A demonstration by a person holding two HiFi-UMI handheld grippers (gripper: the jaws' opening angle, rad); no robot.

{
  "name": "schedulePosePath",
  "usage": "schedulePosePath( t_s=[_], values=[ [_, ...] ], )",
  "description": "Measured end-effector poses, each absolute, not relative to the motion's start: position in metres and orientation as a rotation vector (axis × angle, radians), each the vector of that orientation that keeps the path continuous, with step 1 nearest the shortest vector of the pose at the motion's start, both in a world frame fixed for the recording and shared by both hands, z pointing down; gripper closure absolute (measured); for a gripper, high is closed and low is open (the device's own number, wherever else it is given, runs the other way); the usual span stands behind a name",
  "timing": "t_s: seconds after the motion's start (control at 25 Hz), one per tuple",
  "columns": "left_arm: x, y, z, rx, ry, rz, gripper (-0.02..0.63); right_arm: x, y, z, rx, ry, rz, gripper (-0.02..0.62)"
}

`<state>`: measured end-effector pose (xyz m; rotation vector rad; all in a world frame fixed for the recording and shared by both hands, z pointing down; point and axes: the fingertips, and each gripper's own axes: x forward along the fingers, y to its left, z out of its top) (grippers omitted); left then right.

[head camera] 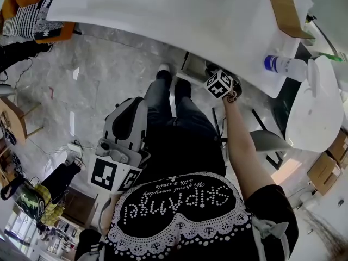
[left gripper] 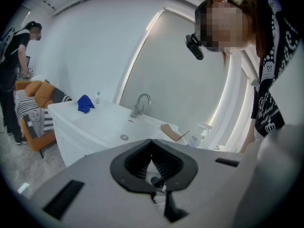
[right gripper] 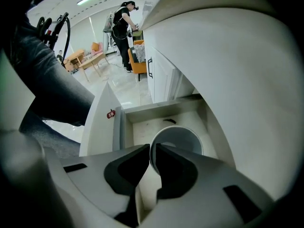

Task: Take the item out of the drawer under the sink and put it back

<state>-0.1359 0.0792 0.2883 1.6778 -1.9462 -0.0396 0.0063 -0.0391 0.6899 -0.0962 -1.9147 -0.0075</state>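
The white cup [right gripper: 179, 137] sits within the open drawer [right gripper: 142, 112] under the sink; whether its base rests on the drawer floor I cannot tell. The right gripper [right gripper: 153, 149] points steeply down and pinches the cup's near rim, one jaw inside the wall and one outside. The drawer's white front panel [right gripper: 100, 122] stands to the left, beside the person's dark trouser leg [right gripper: 52, 84]. The left gripper [left gripper: 151, 142] is held well apart, near the person's lap, jaws pressed together with nothing between. Beyond it lie the basin [left gripper: 111, 127], a faucet [left gripper: 140, 103], a blue cloth [left gripper: 85, 103] and a spray bottle [left gripper: 196, 135].
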Motion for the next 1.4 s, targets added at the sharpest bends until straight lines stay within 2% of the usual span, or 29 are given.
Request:
schedulePosePath(
  t_s=[0.64,1.4],
  values=[
    [-0.138,0.086,0.281,1.686,-1.983,-0.096,0.603,-0.002,-0.035,0.668,-0.099,-1.954,-0.042,0.566],
    [-0.118,0.056,0.254,1.846,-1.999,-0.224,0.603,0.012,-0.023,0.565,0.111,-2.214,-0.028,0.578]
  ],
)
